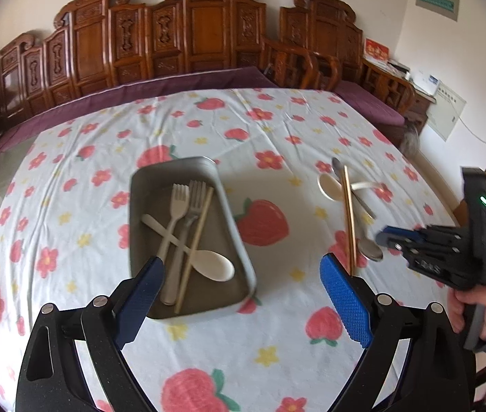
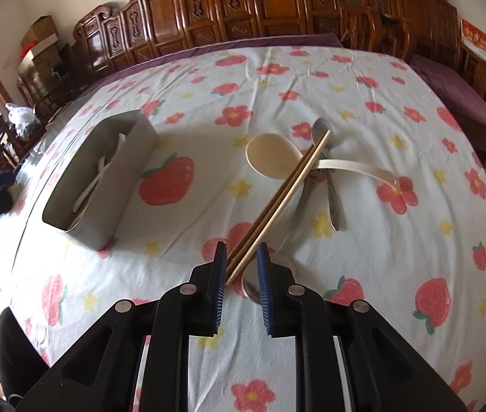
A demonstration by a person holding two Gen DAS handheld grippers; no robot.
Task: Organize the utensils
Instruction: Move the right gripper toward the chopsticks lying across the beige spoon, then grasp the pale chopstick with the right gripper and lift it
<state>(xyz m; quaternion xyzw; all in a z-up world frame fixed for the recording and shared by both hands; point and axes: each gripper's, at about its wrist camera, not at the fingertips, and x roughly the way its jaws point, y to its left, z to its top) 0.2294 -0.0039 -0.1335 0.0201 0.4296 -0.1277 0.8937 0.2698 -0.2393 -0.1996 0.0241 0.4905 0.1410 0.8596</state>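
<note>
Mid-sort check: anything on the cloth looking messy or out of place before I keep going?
Yes. Outside the tray, a loose heap remains on the cloth: the chopsticks lie slantwise over a cream spoon and metal spoons, all crossed. Inside the tray the forks and spoon are crossed too. Nothing looks damaged or spilled.

The table is covered with a white cloth printed with red strawberries, red flowers and small yellow stars. On the cloth stands a grey rectangular metal tray, and well apart from it, on the right in the left wrist view, lies a loose pile of utensils: a cream plastic spoon, a pair of light wooden chopsticks crossing over its handle, and two steel spoons under them.
</note>
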